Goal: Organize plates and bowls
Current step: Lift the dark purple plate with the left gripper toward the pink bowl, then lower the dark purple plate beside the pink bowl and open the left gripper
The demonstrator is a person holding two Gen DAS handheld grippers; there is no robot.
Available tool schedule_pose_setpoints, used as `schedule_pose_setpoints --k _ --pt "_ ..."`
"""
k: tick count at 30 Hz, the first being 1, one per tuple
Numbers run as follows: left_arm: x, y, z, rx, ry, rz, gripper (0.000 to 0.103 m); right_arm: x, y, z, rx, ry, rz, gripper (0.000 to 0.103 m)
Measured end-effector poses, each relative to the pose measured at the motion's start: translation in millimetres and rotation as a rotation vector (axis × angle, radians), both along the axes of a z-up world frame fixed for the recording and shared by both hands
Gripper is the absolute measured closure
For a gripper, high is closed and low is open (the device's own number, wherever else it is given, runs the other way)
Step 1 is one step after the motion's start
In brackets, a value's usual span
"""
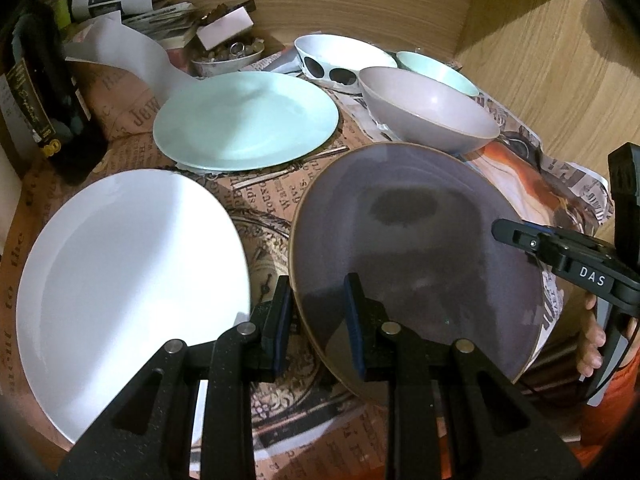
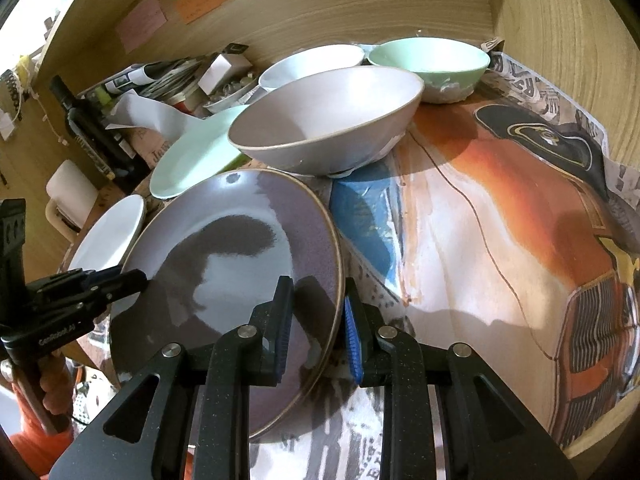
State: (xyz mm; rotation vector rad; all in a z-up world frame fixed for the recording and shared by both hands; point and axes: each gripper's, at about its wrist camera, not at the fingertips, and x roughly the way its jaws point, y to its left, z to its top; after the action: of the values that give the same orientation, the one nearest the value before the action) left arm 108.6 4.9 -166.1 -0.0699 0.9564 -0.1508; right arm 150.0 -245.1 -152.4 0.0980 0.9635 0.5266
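Observation:
A purple-grey plate (image 1: pixel 416 248) lies on newspaper, also in the right wrist view (image 2: pixel 240 256). My left gripper (image 1: pixel 318 322) is open and straddles its left rim. My right gripper (image 2: pixel 318 330) is open and straddles its right rim; it also shows in the left wrist view (image 1: pixel 516 236). A white plate (image 1: pixel 128 276) lies to the left, a mint plate (image 1: pixel 244 120) behind. A pinkish-grey bowl (image 2: pixel 324 120), a white bowl (image 2: pixel 316 62) and a mint bowl (image 2: pixel 432 64) stand at the back.
A dark bottle (image 1: pixel 44 100) stands at the left. Papers and a small dish of trinkets (image 1: pixel 228 56) lie at the back left. Wooden walls (image 2: pixel 560 40) close the back and right. A colourful printed sheet (image 2: pixel 500 220) covers the right of the table.

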Motion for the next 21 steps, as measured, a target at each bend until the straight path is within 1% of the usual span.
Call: schedule_pose_setpoints --k 3,5,7,10,11,12,14,15,19,21 --pt "2.8 2.8 0.2 -0.014 0.0 0.002 0.078 0.2 0.5 0.4 -0.004 -0.008 0.002 0.081" --pt "1.6 2.7 3.5 0.003 -0.033 0.012 0.078 -0.6 -0.9 3.5 -0.024 -0.035 -0.015 0.081" --pt "-1.5 1.1 9.2 0.037 -0.069 0.014 0.078 -0.4 -5.1 7.3 -0.035 -0.055 -0.027 0.081" --pt "-5.8 -0.3 17.9 0.057 -0.106 0.016 0.075 0.4 -14.5 13.9 -0.004 -0.061 -0.044 0.08" --pt "-6.4 0.2 20.6 0.063 -0.117 0.02 0.07 -0.4 -17.6 18.1 0.006 -0.071 -0.052 0.079" --pt "-7.9 1.4 24.3 0.065 -0.135 0.026 0.062 -1.5 -18.9 21.4 0.011 -0.083 -0.057 0.079" --pt "-11.7 4.4 31.5 0.064 -0.177 0.047 0.052 -4.8 -19.5 29.9 0.017 -0.111 -0.062 0.079" --pt "-13.5 6.8 34.9 0.065 -0.199 0.057 0.049 -6.7 -18.0 33.1 0.019 -0.121 -0.061 0.079" --pt "-23.1 16.2 53.3 0.054 -0.271 0.079 0.043 -15.5 -7.3 51.5 0.023 -0.183 -0.041 0.079" --pt "-26.2 20.9 59.4 0.045 -0.292 0.09 0.036 -19.8 2.2 61.0 0.026 -0.217 -0.021 0.075"
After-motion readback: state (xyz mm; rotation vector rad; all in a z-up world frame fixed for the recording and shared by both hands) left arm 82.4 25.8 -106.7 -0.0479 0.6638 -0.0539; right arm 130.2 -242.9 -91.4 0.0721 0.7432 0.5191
